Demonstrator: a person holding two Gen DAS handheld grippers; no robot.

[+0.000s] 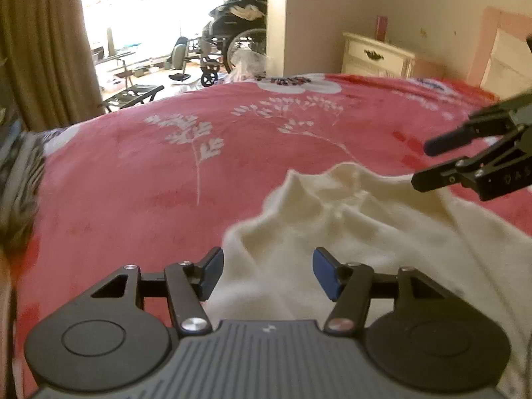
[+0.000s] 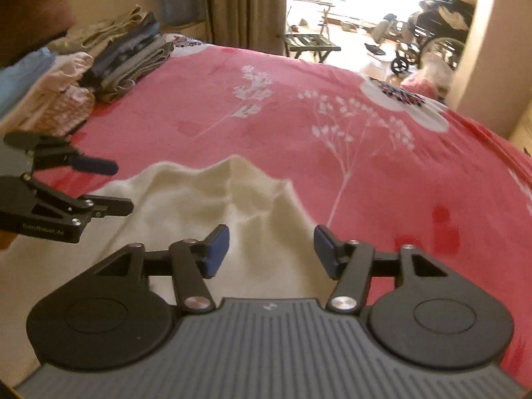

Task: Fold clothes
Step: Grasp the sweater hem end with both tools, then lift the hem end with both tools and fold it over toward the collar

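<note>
A cream knit garment (image 1: 349,232) lies rumpled on a bed w/ a pink floral blanket (image 1: 133,173), near the side where the person stands. Its far edge is bunched up in some soft peaks; the rest spreads down toward the cameras.

The left gripper (image 1: 267,274) hovers over the left part of the garment, jaws spread wide, nothing between the blue pads (image 1: 324,272). In the right wrist view the same left gripper (image 2: 123,188) comes in from the left edge, its lower finger over the cream fabric edge; if it touches the fabric I cannot tell.

The right gripper (image 2: 271,249) is also wide open & empty, above the right part of the garment (image 2: 216,206), the right finger over the blanket (image 2: 365,153). From the left wrist view the right gripper (image 1: 420,164) enters at the right, fingers apart, lower one just at the garment's far edge.

At the far left corner of the bed is a stack of folded clothes (image 2: 109,63). Behind the bed: a brown curtain (image 1: 43,50), a white nightstand (image 1: 377,55), and a wheelchair (image 1: 232,43) in the bright room beyond.
</note>
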